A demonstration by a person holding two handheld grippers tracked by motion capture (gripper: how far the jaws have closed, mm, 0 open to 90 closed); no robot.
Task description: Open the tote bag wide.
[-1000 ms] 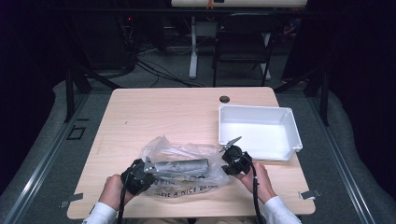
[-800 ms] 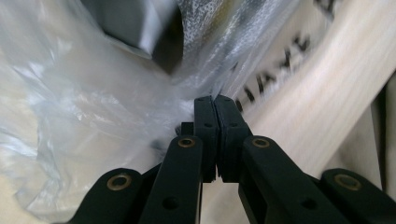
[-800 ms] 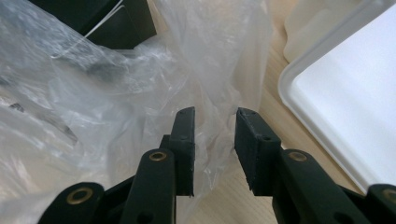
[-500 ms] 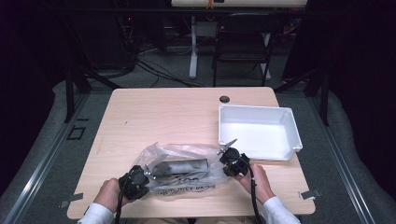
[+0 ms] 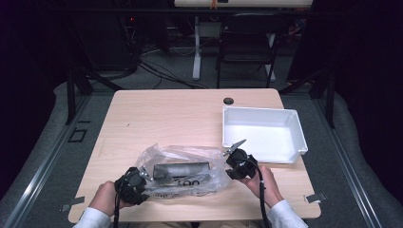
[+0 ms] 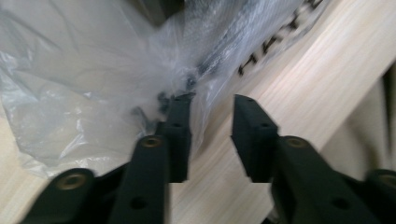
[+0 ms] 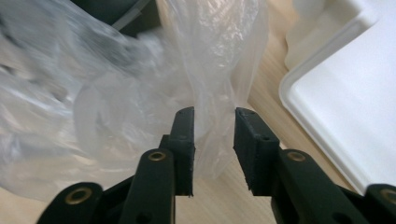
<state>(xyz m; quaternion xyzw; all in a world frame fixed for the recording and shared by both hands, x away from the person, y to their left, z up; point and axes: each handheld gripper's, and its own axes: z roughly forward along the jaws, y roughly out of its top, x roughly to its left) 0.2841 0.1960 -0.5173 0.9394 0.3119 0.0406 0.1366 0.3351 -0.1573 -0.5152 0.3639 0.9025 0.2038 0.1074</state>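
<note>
High view: pale wood table [image 5: 190, 114] in dark room, black chair [image 5: 247, 45] behind; white tray [image 5: 297, 128] right. Left gripper [image 5: 138, 180] jaws just opened, beside clear plastic bag [image 5: 185, 164]; right gripper [image 5: 235, 159] spread around bag fold, just opened.

One overhead camera and two close gripper cameras

The high view looks forward and down on the table [image 5: 190, 114]; both gripper views sit close, sharing the plastic bag [image 5: 183, 168] [image 6: 84, 88] [image 7: 116, 84]

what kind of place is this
Probably a lab or recording studio: a lone wooden table ringed by dark curtains, cables trailing over the grey floor, and a folding chair behind it.
</note>
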